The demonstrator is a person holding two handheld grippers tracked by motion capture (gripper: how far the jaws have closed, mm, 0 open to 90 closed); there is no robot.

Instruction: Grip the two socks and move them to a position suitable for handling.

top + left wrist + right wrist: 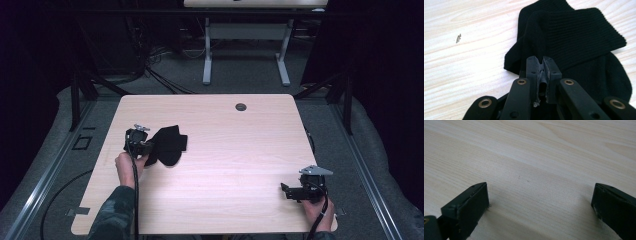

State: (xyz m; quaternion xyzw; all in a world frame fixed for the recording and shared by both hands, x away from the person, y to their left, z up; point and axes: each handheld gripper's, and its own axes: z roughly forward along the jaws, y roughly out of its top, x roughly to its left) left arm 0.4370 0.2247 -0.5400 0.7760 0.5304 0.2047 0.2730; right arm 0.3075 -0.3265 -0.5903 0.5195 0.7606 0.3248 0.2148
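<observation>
On the left half of the table [225, 165], a black knit cloth [167, 144] lies bunched and folded over itself, so its full shape is hard to read; ribbed cuffs show in the left gripper view. The left gripper [543, 59] has its jaws pressed together on a pinched ridge of that cloth, and its lower edge is hidden behind the jaws. Near the table's right front corner, the right gripper [539, 202] rests with jaws spread wide over bare wood, well apart from the cloth.
</observation>
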